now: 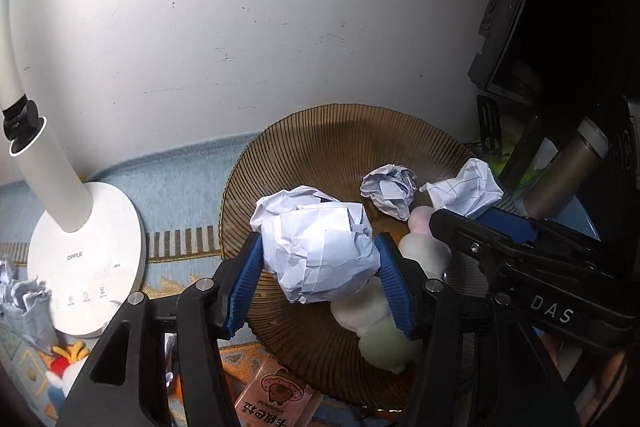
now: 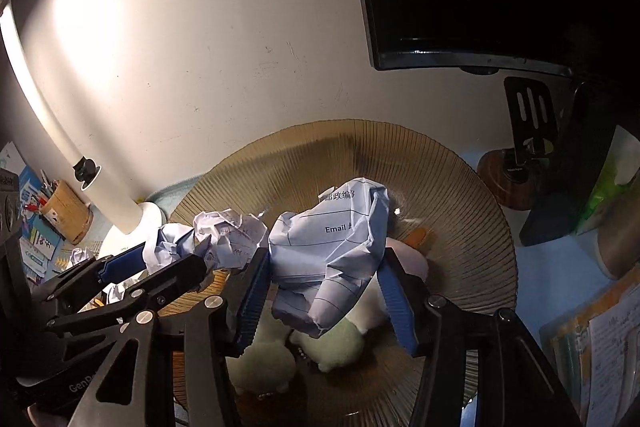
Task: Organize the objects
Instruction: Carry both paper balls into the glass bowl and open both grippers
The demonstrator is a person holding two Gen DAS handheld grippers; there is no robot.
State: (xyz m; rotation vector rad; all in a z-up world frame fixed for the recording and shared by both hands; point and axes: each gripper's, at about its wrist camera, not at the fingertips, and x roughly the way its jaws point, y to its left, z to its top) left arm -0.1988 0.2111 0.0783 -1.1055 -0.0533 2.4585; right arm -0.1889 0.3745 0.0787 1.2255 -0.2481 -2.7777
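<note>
Left wrist view is showing, from left to right, a white OPPLE desk lamp base point(image 1: 86, 259) sitting on the patterned blue mat point(image 1: 176, 187), then the left gripper point(image 1: 320, 267) pinching a large crumpled paper ball point(image 1: 318, 247) between its blue pads point(image 1: 244, 279), jaws closed onto it partway, over the ribbed brown glass plate point(image 1: 320, 143). Beneath that wad a pastel plush toy point(image 1: 380, 311) is lying on the plate, and a smaller paper ball point(image 1: 390, 189) is resting farther back. At the right, the right gripper point(image 1: 480, 211) is reaching in with a printed form wad point(image 1: 466, 189).

Right wrist view is showing the left gripper point(image 2: 172, 259) entering at the left with its paper, a pen holder point(image 2: 66, 211) sitting behind it. In the middle the right gripper point(image 2: 324, 279) is clamping the printed form wad point(image 2: 332, 247), jaws held partly apart by it, above the plate point(image 2: 460, 195) and plush toy point(image 2: 332, 343). A black slotted spatula point(image 2: 530, 115) is standing at the right.
</note>
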